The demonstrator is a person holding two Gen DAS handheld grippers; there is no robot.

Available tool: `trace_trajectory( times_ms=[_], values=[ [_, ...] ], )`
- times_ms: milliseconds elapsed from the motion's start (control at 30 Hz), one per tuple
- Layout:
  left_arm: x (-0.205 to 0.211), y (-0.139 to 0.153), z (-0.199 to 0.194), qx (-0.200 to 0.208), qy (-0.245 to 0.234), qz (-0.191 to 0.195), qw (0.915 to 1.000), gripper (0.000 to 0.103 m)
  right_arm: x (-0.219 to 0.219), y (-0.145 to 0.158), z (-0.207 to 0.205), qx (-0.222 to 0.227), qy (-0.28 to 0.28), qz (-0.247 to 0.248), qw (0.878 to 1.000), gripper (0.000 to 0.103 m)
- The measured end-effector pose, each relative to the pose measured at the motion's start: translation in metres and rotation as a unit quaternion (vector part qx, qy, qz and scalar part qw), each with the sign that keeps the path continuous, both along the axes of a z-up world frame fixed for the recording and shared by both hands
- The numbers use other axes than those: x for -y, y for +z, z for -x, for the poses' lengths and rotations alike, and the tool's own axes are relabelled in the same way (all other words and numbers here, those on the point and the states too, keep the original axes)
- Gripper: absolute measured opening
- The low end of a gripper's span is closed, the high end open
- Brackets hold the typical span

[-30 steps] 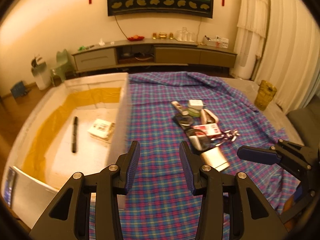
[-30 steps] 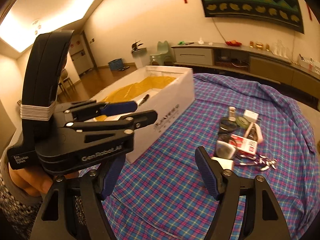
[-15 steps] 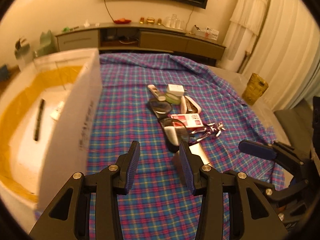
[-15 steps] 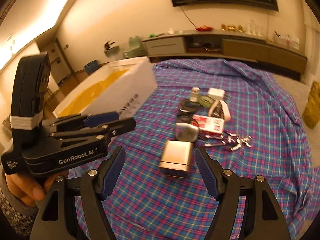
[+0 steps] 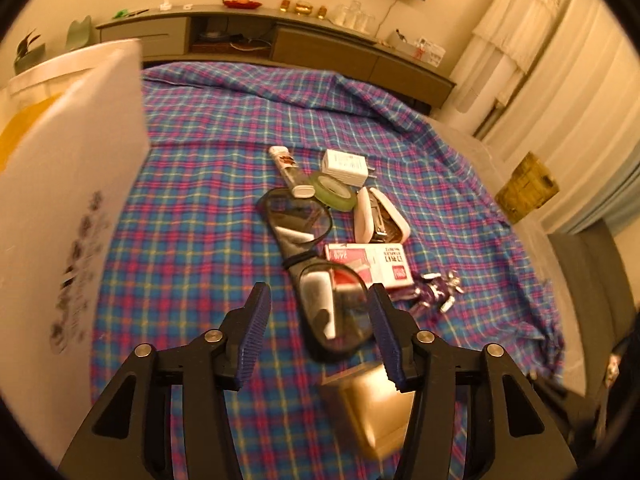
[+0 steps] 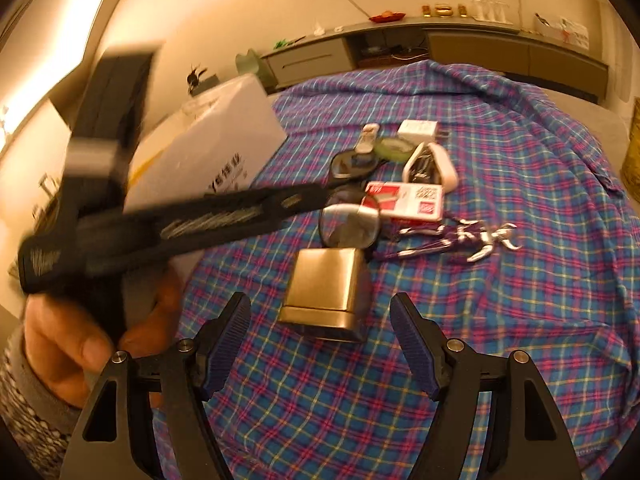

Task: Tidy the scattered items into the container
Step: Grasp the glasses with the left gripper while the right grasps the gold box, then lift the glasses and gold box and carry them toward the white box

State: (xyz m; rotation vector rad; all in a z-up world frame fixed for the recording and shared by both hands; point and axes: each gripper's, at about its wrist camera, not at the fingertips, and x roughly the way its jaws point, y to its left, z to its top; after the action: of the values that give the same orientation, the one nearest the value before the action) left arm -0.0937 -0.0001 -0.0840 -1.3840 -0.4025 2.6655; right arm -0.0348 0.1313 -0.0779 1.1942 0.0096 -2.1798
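Scattered items lie on a plaid cloth: black glasses [image 5: 320, 268] [image 6: 352, 216], a metal box [image 5: 376, 408] [image 6: 326, 292], a red staple box [image 5: 370, 266] [image 6: 406, 202], a purple figure [image 5: 434, 292] [image 6: 452, 240], a white stapler [image 5: 380, 216], green tape [image 5: 334, 192], a white charger [image 5: 346, 164] and a tube [image 5: 290, 172]. The white container [image 5: 68, 184] [image 6: 204, 152] stands at the left. My left gripper [image 5: 320, 336] is open over the near lens of the glasses. My right gripper [image 6: 320, 348] is open just short of the metal box.
A low TV cabinet [image 5: 280, 36] runs along the far wall. White curtains [image 5: 560, 80] and a yellow bin [image 5: 526, 188] stand at the right. The cloth's folded edge [image 5: 400, 108] lies at the back right.
Both grippers have moved forward and right from the container toward the items. The left one is now over the glasses, the right one nearer the metal box. Both stayed open.
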Motion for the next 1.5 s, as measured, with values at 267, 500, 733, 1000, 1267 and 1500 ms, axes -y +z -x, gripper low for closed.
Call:
trace_trajectory(
  times_ms=[267,500,733,1000,1267,1500],
  values=[
    [0.022,-0.023,0.033,0.039,0.037,-0.04,0.9977,0.059,-0.004,-0.02,0.016,0.013,-0.022,0.002,1.0,0.078],
    [0.024,-0.028,0.047,0.035,0.029,-0.047,0.9978,0.059,0.017,-0.034,0.014,0.015,0.002,-0.022,1.0,0.078],
    [0.007,-0.009,0.035,0.014,-0.019,-0.031,0.9992,0.02,0.008,-0.036,0.021,0.007,-0.014,-0.031,0.999,0.052],
    [0.02,0.002,0.023,0.011,0.001,-0.029,0.9995,0.016,0.005,-0.027,0.018,0.006,-0.017,-0.012,1.0,0.052],
    [0.022,0.029,-0.005,-0.016,0.001,-0.032,0.9994,0.011,0.003,-0.016,0.017,0.001,-0.016,0.01,1.0,0.051],
    [0.026,0.031,-0.02,-0.012,0.002,-0.042,0.9991,0.011,0.002,-0.009,0.014,-0.004,-0.018,0.02,1.0,0.051]
  ],
)
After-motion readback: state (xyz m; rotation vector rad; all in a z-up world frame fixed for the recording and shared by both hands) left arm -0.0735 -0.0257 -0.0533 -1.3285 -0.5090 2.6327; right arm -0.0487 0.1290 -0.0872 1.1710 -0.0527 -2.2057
